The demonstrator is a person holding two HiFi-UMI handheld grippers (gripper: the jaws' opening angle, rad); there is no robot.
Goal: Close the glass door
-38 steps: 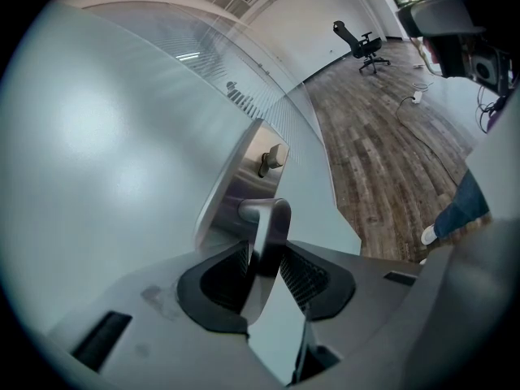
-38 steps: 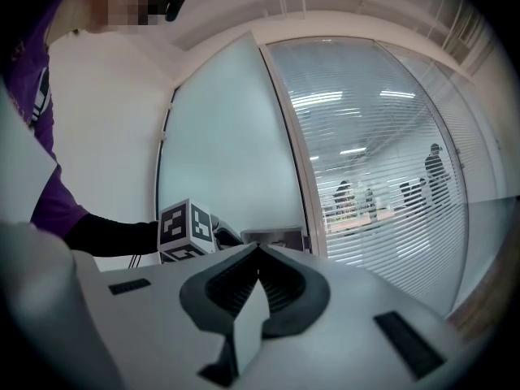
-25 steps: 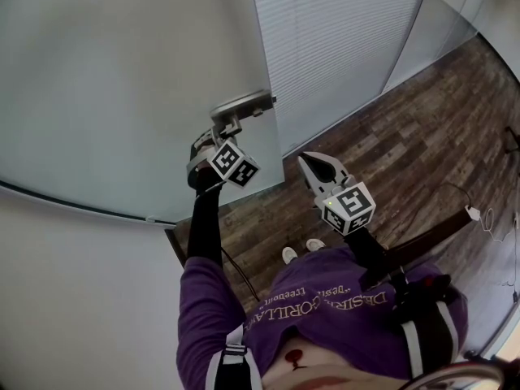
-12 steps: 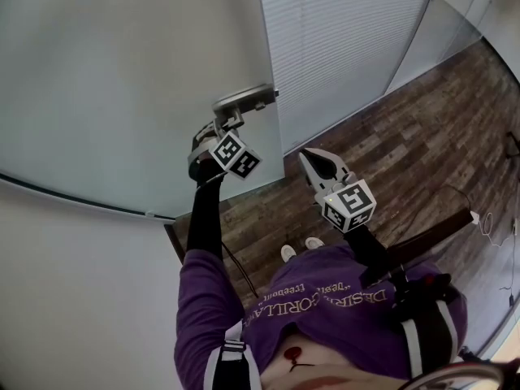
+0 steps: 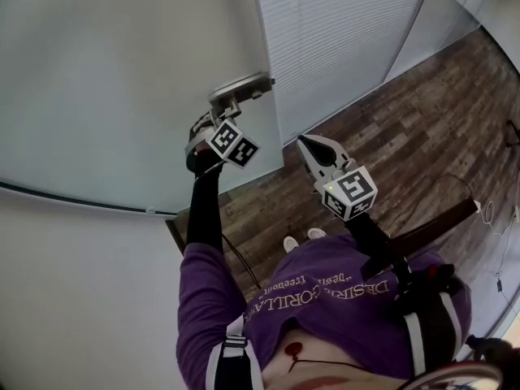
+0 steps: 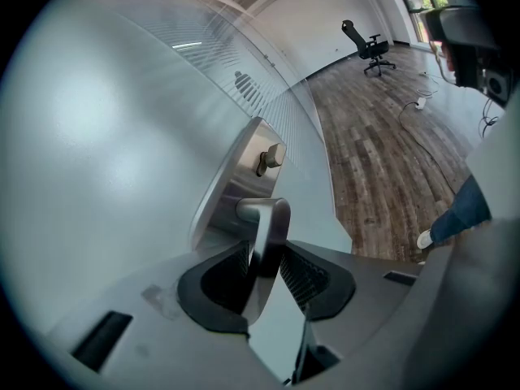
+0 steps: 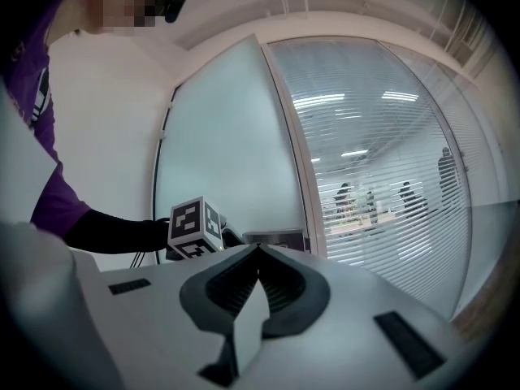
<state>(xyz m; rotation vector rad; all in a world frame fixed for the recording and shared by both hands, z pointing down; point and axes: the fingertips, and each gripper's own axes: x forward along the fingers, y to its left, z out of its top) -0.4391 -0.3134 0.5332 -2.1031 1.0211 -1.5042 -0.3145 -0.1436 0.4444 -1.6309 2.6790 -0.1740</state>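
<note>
The frosted glass door (image 5: 122, 80) fills the left of the head view, its free edge beside a slatted glass wall (image 5: 341, 39). The left gripper (image 6: 264, 260) clamps the door's metal lever handle (image 6: 272, 215) between its pads. The right gripper (image 7: 258, 254) hangs apart from the door, jaws together on nothing.
</note>
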